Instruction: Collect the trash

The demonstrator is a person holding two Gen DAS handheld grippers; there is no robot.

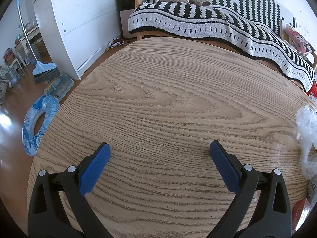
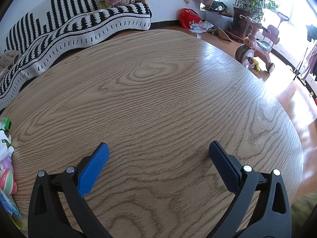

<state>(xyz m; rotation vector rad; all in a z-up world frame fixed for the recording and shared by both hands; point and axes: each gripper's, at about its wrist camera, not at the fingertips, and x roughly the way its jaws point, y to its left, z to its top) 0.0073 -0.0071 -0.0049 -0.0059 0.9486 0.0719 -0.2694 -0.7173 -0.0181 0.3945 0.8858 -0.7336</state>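
Note:
My left gripper is open and empty, low over the wood-grain table. A crumpled clear plastic bag lies at the table's right edge, well right of the left gripper, with a red box and a printed wrapper below it. My right gripper is open and empty over the same table. At that view's left edge lie a green and white carton, a pastel candy-like wrapper and a blue packet, all left of the right gripper.
A sofa with a black and white blanket runs behind the table. A white cabinet, a broom, a dustpan and a blue swim ring are on the floor to the left. A pink tricycle and a red bag are to the right.

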